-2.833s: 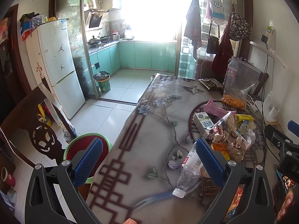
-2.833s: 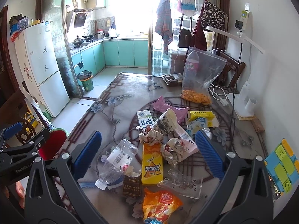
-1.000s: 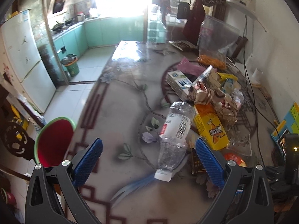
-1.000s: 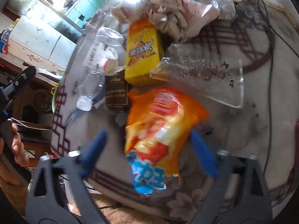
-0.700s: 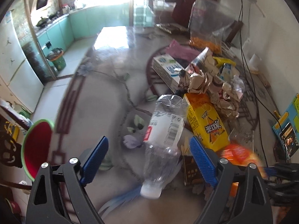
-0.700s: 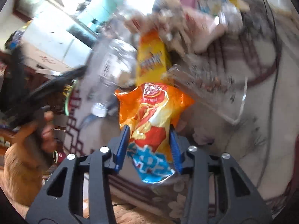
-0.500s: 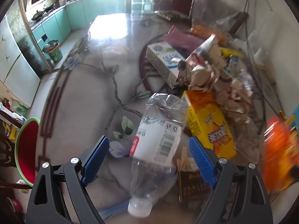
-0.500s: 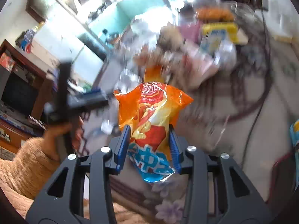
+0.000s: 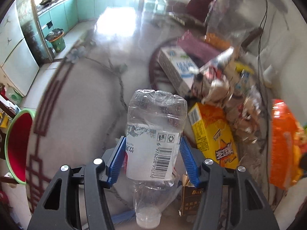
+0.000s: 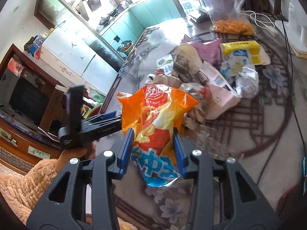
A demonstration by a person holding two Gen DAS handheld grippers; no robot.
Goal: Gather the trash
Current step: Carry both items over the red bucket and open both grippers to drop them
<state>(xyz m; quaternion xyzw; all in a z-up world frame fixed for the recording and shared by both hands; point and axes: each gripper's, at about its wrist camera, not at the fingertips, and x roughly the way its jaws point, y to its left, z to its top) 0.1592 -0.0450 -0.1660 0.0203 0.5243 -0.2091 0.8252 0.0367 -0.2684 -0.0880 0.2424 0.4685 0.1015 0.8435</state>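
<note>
Between my left jaws: clear plastic bottle (image 9: 155,134), white label with black barcode and a red patch, translucent white cap. My left gripper (image 9: 152,159): blue ribbed pads, black frame. Just right of those jaws: yellow-orange carton (image 9: 213,134) with black lettering; below it, dark brown packet (image 9: 191,199) with gold print. Far left: red basin (image 9: 17,145), green rim. Between my right jaws: orange snack bag (image 10: 157,122), red and yellow centre, blue lower end with white characters. Beneath: grey tablecloth (image 10: 249,134), maroon lattice, pale blue flowers.
</note>
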